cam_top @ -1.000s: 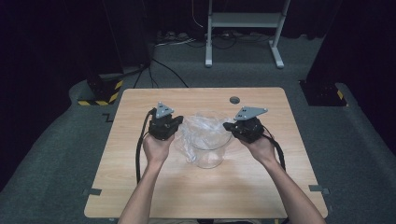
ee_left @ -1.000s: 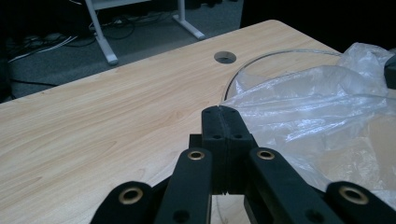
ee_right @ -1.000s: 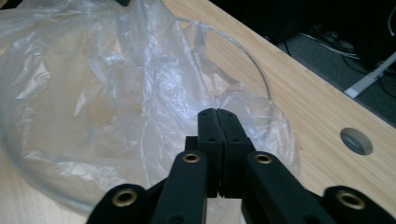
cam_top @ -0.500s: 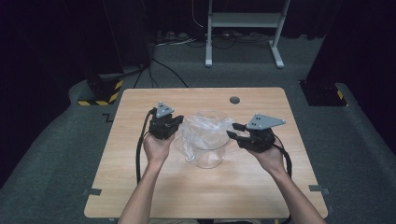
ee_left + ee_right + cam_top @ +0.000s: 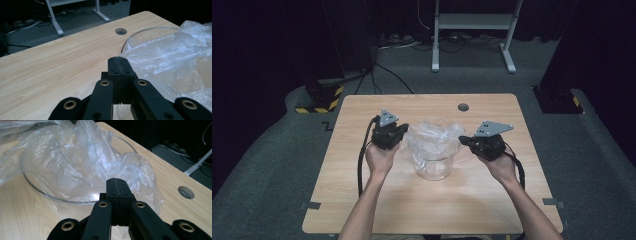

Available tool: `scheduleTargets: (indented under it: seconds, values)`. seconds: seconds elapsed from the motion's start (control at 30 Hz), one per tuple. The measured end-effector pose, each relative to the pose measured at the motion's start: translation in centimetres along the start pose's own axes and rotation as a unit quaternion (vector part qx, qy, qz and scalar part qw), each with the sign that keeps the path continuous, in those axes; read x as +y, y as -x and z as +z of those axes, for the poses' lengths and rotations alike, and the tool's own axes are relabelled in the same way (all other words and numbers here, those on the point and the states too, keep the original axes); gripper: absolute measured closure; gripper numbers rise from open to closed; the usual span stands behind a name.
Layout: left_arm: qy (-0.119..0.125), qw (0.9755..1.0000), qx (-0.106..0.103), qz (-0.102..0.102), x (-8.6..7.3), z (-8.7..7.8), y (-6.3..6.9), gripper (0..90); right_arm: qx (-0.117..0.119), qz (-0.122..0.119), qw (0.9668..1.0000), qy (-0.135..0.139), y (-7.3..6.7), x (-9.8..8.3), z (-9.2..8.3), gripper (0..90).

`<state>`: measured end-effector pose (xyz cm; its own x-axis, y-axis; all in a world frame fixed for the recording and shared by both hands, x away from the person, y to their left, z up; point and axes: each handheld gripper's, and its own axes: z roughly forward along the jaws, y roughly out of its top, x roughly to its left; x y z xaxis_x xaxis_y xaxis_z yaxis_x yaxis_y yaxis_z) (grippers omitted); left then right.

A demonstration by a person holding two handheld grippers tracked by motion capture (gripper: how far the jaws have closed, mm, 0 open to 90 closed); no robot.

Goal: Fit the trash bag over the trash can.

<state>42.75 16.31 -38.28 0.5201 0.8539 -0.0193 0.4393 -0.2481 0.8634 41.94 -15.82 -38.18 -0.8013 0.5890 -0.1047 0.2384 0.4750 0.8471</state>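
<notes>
A clear glass bowl stands mid-table with a crumpled clear plastic bag draped in and over it. My left gripper sits at the bowl's left side, jaws shut. In the left gripper view its pads meet where the bag's film runs into them. My right gripper is at the bowl's right side. Its jaws have just been closing and stand shut against a fold of the bag above the bowl's rim.
The wooden table has a round cable hole near its far edge. Beyond the table are a grey metal stand, cables on the floor and a black block with yellow stripes at the left.
The right gripper drew out to the right from the bowl, with its top plate tipping outward, and now rests slightly farther right than before. The left gripper kept still.
</notes>
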Motion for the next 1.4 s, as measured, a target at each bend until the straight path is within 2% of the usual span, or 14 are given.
scheduleTargets:
  seconds: [0.2,0.37,0.53,0.83,0.97,1.03,1.2,1.4]
  values:
    - [0.004,1.0,0.0,0.004,0.0,-0.2,0.0,89.7,0.001,0.017,0.9997,0.017,0.6,0.3,-0.2,90.0]
    - [0.003,1.0,0.0,0.009,-0.1,-0.1,0.1,88.9,-0.01,0.023,0.9995,0.018,1.0,0.5,-0.1,90.0]
    - [0.003,0.9999,0.0,0.01,-0.2,-0.1,0.2,87.3,-0.022,0.038,0.9988,0.019,1.5,1.0,1.0,90.0]
    - [-0.001,0.9999,-0.004,0.009,-0.2,-0.1,0.2,90.0,-0.044,0.065,0.9967,0.02,1.8,1.3,3.3,90.0]
    - [-0.001,1.0,-0.003,0.009,-0.3,-0.4,-0.1,90.0,-0.057,0.078,0.9951,0.023,2.4,1.1,3.1,90.0]
    - [-0.001,0.9999,-0.009,0.005,-0.4,-0.5,-0.2,90.0,-0.058,0.085,0.9942,0.031,2.6,0.9,2.5,90.0]
    - [-0.001,1.0,-0.006,0.006,-0.1,0.0,0.0,90.0,-0.065,0.078,0.9939,0.042,2.5,1.1,1.8,90.0]
    - [-0.003,1.0,-0.001,0.008,0.1,0.4,0.3,90.0,-0.058,0.072,0.9949,0.042,2.3,1.7,2.7,90.0]
